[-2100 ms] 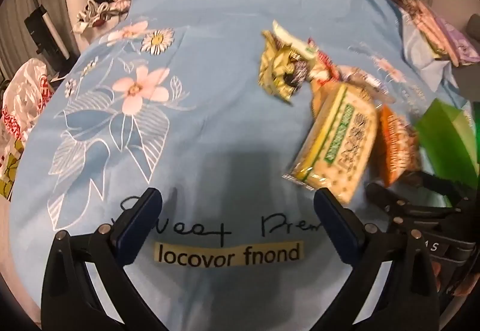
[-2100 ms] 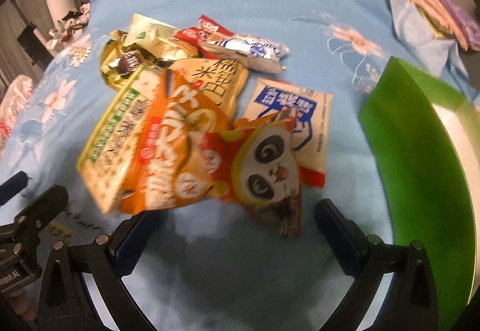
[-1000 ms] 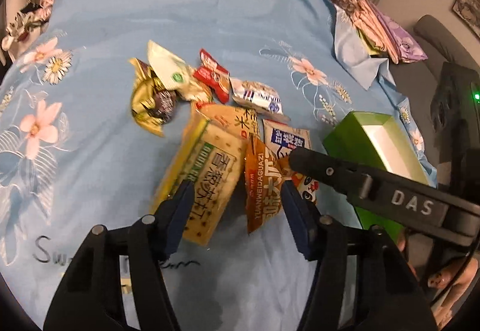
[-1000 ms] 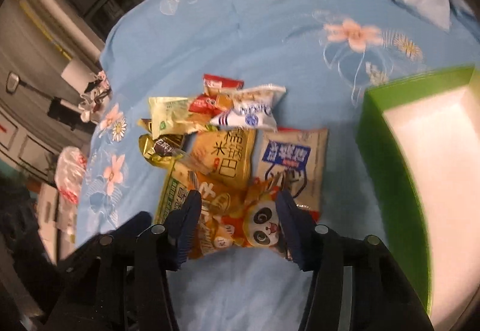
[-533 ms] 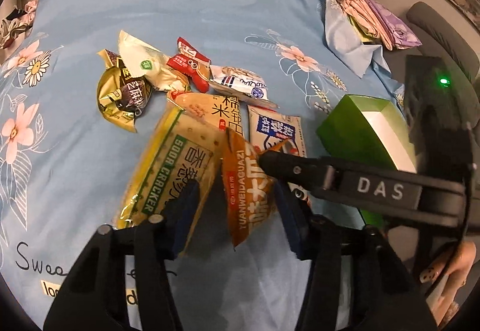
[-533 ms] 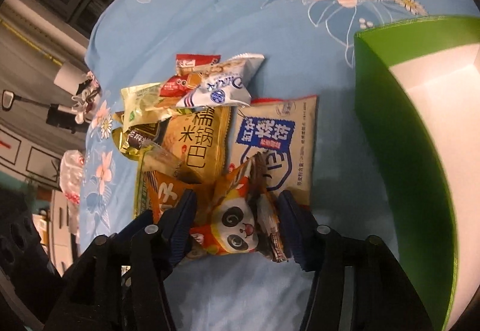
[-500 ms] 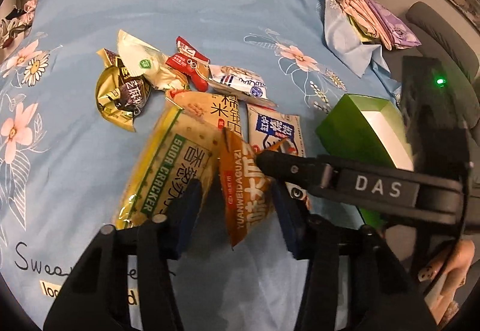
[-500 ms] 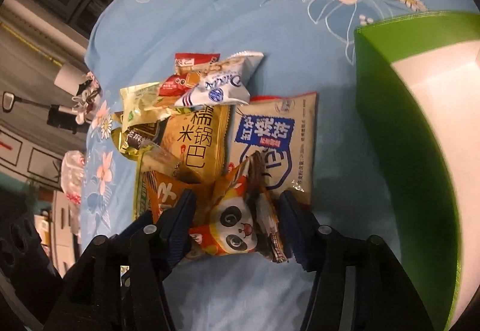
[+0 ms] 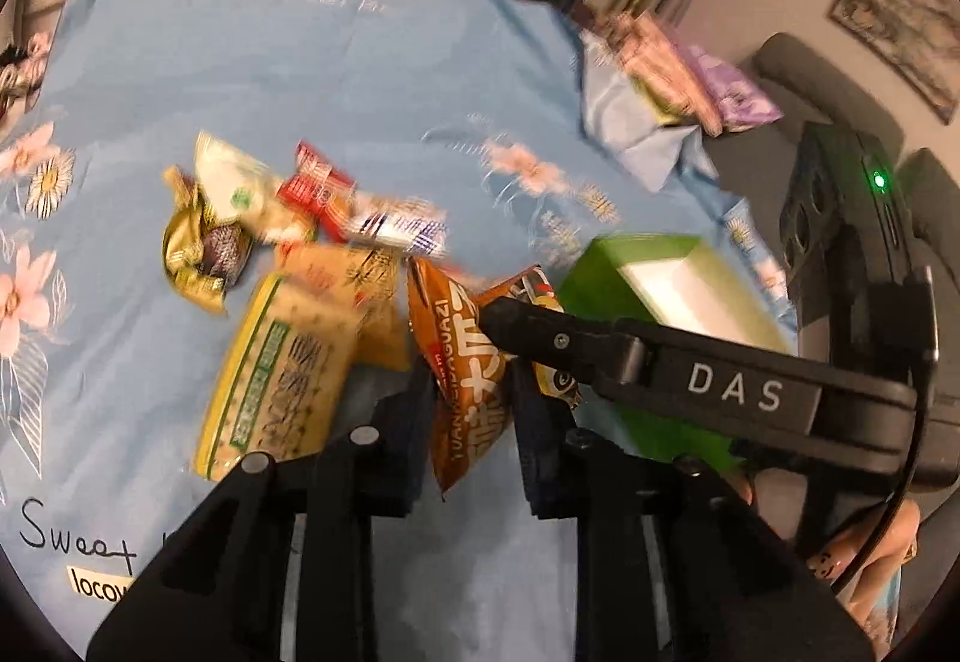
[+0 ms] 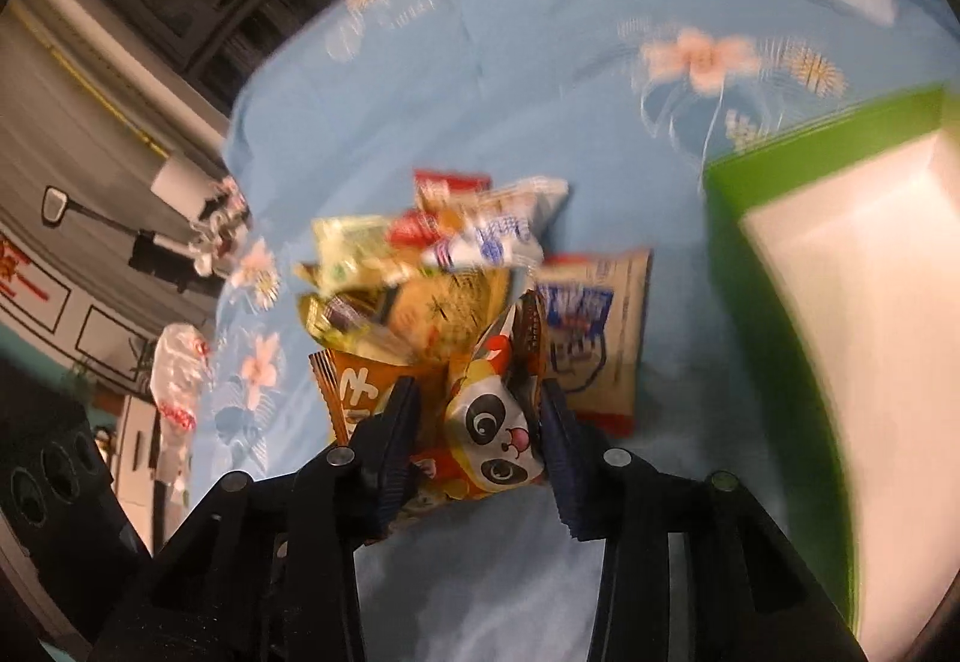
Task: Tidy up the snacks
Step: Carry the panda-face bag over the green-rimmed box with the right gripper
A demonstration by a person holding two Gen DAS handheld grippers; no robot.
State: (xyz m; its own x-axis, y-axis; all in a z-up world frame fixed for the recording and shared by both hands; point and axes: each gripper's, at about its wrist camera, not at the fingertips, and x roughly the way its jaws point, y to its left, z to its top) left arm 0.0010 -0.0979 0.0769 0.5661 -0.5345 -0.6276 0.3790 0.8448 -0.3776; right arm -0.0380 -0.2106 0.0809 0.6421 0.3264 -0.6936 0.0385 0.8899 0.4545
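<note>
My left gripper point(image 9: 471, 392) is shut on an orange snack bag point(image 9: 465, 362) and holds it above the blue cloth. My right gripper point(image 10: 477, 416) is shut on a panda snack bag point(image 10: 492, 440), also lifted. The right gripper's finger point(image 9: 540, 332) crosses the left wrist view beside the orange bag. More snack packets lie in a pile on the cloth point(image 9: 312, 218) point(image 10: 432, 254), among them a yellow-green cracker pack point(image 9: 276, 380) and a white-blue bag point(image 10: 594, 326). A green box with a white inside point(image 9: 660, 278) point(image 10: 840, 302) stands open to the right.
The blue flowered cloth point(image 9: 300, 80) covers the whole surface. Folded pink and purple cloths point(image 9: 678, 74) lie at the far right. A grey armchair point(image 9: 840, 80) stands beyond. White bags point(image 10: 174, 380) sit off the left edge.
Both grippers have closed on their bags and lifted them off the pile. The view has tilted and blurred with the motion.
</note>
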